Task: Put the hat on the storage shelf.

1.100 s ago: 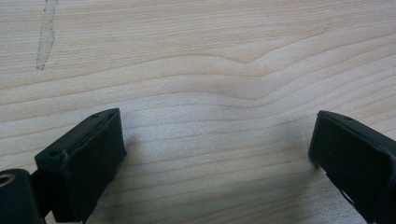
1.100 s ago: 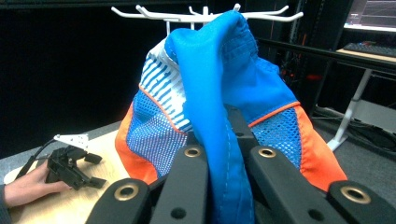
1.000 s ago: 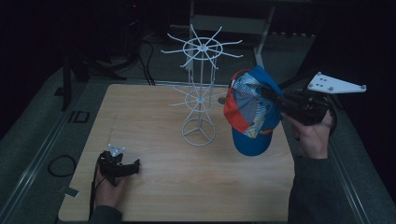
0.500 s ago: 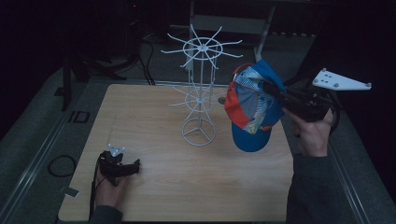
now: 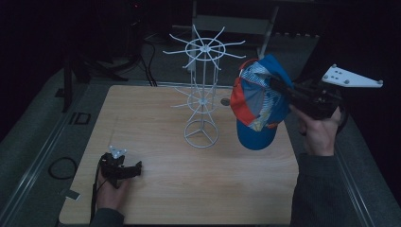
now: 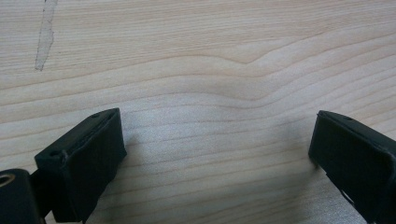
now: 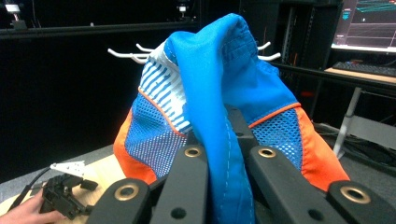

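Note:
A blue, orange and white cap [image 5: 257,106] hangs in the air right of a white wire rack [image 5: 203,94], roughly level with the rack's lower tier. My right gripper [image 5: 276,86] is shut on the cap's blue fabric; in the right gripper view the cloth [image 7: 219,93] is pinched between the jaws of that gripper [image 7: 226,149], and rack hooks [image 7: 123,53] poke out behind it. My left gripper [image 5: 136,169] rests at the table's front left, open, with bare wood between its jaws [image 6: 217,135].
The wooden table [image 5: 142,118] bears the rack's ring base [image 5: 202,134] near its middle. A small round mark [image 5: 225,101] lies behind the rack. Dark floor, cables and a grey ledge surround the table. The left hand and its gripper [image 7: 63,193] show far off.
My right gripper has lifted the cap a little higher beside the rack. The left gripper has stayed where it was.

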A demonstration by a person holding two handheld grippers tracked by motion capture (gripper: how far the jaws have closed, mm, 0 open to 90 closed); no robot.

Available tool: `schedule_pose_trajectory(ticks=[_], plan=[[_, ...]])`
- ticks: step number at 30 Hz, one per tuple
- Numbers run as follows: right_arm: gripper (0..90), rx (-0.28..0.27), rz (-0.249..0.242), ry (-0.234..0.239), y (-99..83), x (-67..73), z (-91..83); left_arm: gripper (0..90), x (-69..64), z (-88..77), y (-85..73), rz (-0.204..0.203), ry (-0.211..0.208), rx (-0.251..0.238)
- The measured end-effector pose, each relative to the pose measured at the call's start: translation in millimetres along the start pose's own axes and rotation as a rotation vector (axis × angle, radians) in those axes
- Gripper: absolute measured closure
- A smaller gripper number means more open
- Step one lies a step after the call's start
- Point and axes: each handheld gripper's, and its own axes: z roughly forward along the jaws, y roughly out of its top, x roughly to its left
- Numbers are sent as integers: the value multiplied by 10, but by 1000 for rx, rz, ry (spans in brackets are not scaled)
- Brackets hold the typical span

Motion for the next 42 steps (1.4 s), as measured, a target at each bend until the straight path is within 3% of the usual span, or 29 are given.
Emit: schedule_pose_trajectory(ticks=[14,23,29,35,38,42], plan=[[890,-44,17,-2,140,-43,92,39,0,0,0,1,0,0],[889,-82,26,-6,198,-68,-6,39,1,-1,0,2,0,1],[889,-85,45,13,178,-84,157,39,0,0,1,1,-1,1],[887,-16,39,13,104,-81,323,39,1,-3,1,3,-2,4],[678,51,12,-20,-4,-62,397,39,0,-3,1,2,-3,5],[465,74,-5,-57,-50,-49,400,39,0,-2,1,2,-3,4]])
